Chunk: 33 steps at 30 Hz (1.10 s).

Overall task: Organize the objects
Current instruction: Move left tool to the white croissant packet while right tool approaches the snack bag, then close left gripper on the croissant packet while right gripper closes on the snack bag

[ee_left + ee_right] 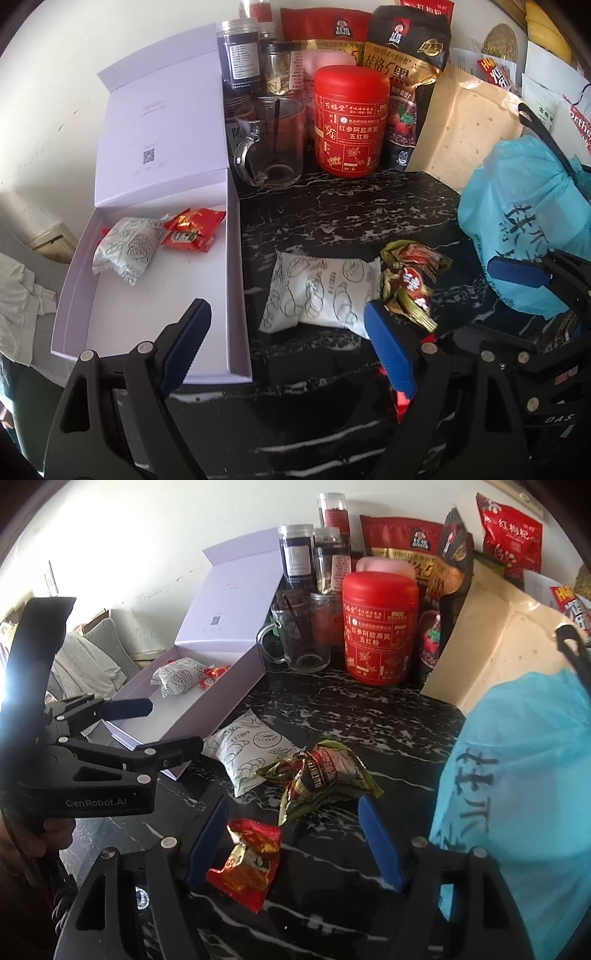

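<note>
An open white box lies at the left of the black marble counter. It holds a white snack packet and red candy packets. On the counter lie a white pastry packet, green-red wrappers and a red packet. My left gripper is open and empty, near the white pastry packet. My right gripper is open, with the red packet between its fingers.
A red canister, a glass mug, jars and oat bags stand at the back. A tan paper bag and a blue plastic bag fill the right side.
</note>
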Each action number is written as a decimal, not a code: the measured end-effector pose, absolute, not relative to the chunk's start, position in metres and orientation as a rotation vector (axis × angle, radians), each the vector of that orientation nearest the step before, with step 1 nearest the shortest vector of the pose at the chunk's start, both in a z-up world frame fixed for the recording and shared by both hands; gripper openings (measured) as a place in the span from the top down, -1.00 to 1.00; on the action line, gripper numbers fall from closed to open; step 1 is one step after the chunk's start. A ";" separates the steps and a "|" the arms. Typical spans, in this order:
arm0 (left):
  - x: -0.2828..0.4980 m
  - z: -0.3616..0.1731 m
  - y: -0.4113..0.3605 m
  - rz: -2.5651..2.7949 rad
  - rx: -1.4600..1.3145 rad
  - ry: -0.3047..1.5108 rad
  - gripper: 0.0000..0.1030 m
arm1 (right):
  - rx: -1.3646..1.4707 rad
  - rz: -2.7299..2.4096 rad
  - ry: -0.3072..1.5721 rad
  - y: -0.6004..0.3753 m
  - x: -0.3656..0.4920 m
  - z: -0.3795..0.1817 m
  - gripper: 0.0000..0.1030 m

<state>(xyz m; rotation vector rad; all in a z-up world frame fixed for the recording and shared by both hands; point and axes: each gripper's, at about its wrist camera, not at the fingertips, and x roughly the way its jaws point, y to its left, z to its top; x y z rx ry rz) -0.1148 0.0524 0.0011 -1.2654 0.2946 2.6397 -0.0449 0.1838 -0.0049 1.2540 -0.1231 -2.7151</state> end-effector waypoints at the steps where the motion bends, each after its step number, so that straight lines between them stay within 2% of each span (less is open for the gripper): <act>1: -0.119 -0.001 0.053 2.640 -1.264 0.303 -0.64 | 1.266 -2.708 -0.118 0.185 -0.050 -0.009 -0.43; 15: -0.163 -0.019 0.058 2.543 -1.284 0.292 -0.64 | 1.379 -2.631 -0.010 0.184 -0.112 -0.045 -0.48; 18: -0.165 -0.026 0.065 2.479 -1.303 0.296 -0.64 | 1.368 -2.622 -0.037 0.186 -0.114 -0.049 -0.48; 23: -0.171 -0.040 0.079 2.427 -1.356 0.323 -0.64 | 1.355 -2.610 0.052 0.180 -0.105 -0.050 -0.48; 33: -0.179 -0.056 0.089 2.355 -1.374 0.338 -0.65 | 1.371 -2.634 0.104 0.183 -0.094 -0.055 -0.35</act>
